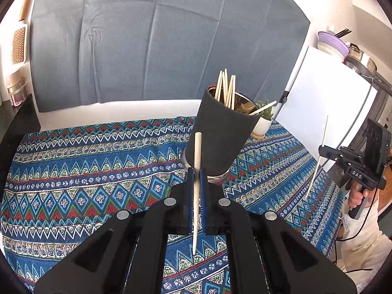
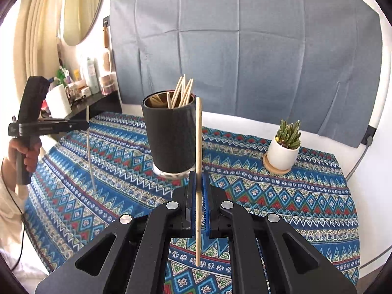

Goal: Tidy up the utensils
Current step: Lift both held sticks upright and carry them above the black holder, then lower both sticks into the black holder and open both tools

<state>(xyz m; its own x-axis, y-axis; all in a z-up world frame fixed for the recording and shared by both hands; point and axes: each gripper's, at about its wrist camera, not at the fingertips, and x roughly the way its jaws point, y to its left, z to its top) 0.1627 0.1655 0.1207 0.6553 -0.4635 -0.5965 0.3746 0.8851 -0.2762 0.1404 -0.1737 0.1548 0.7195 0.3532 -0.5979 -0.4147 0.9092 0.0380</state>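
Observation:
A tall black holder [image 1: 220, 134] [image 2: 169, 132] stands on the patterned tablecloth [image 1: 98, 171] [image 2: 269, 196] with several wooden chopsticks [image 1: 226, 88] [image 2: 182, 90] sticking out of it. My left gripper [image 1: 196, 174] is shut on one upright wooden chopstick [image 1: 197, 152], just in front of the holder. My right gripper [image 2: 199, 176] is shut on another upright chopstick [image 2: 199, 134], also just short of the holder. Each view catches the other hand-held gripper [image 1: 322, 150] [image 2: 85, 123] off to the side with its chopstick [image 1: 316, 169] [image 2: 89, 152] hanging above the cloth.
A small succulent in a white pot [image 2: 284, 147] [image 1: 263, 120] sits on a wooden coaster right of the holder. A grey cloth backdrop [image 2: 245, 61] hangs behind the table. A dark shelf with bottles [image 2: 93, 78] is at the left; a white panel [image 1: 325, 98] stands at the right.

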